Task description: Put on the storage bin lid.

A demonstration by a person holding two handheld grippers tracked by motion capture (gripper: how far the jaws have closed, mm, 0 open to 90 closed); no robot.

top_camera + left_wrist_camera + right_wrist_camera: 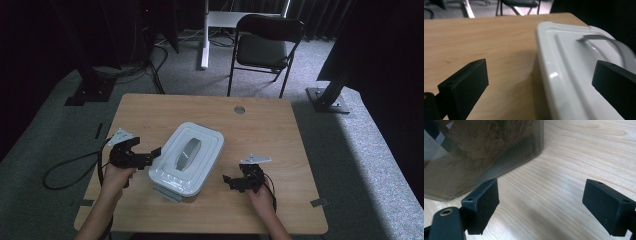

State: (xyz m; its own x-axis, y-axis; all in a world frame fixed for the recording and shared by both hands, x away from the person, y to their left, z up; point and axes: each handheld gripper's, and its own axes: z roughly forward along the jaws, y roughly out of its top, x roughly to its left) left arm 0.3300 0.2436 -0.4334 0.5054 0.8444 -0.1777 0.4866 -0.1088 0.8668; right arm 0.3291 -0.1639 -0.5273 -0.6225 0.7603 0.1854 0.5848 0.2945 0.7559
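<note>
- Lidded container (pixel 186 159): stands on the worktop (pixel 260 125).
- Left gripper (pixel 150 156): jaws spread, straddling the container's left lid edge.
- Right gripper (pixel 231 182): jaws spread, right of the container, holding nothing.

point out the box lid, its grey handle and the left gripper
box lid (pixel 206 142), high view, flat white top right of the handle
grey handle (pixel 186 154), high view, middle of the strap
left gripper (pixel 145 154), high view, midway between its open fingertips
</note>
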